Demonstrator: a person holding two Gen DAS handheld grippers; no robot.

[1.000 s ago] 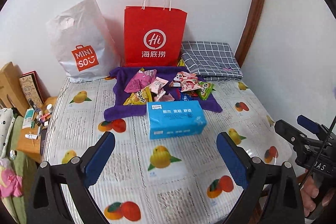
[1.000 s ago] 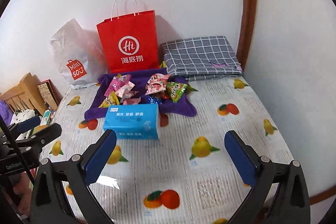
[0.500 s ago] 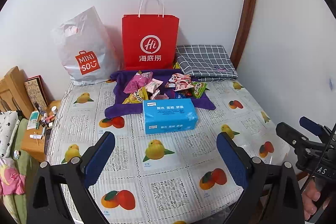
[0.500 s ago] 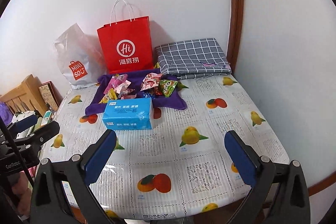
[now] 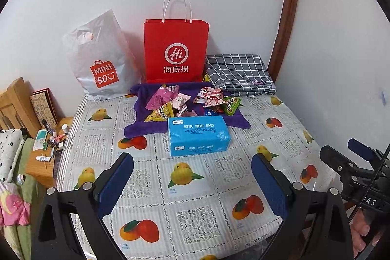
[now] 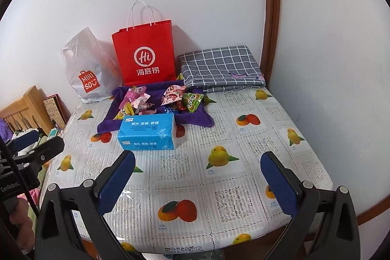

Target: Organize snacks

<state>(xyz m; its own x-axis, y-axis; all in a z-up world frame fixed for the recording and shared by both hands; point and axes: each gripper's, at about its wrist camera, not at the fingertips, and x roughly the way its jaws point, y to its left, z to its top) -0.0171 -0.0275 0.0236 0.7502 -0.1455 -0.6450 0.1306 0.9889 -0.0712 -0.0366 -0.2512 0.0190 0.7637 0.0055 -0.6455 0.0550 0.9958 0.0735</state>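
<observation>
**Both grippers drawn back from the table**

Pulled up and away from the snack pile [image 5: 192, 101] over the last second. More of the table [image 6: 243, 187] now visible, down to its near edge. Tissue pack [image 5: 198, 135] smaller, farther off.

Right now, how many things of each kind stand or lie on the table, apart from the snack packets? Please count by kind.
Bags: 2, the red paper bag and the white plastic bag
Cloths: 2, the purple cloth and the folded checked cloth
Tissue packs: 1, the blue tissue pack
Total: 5
</observation>
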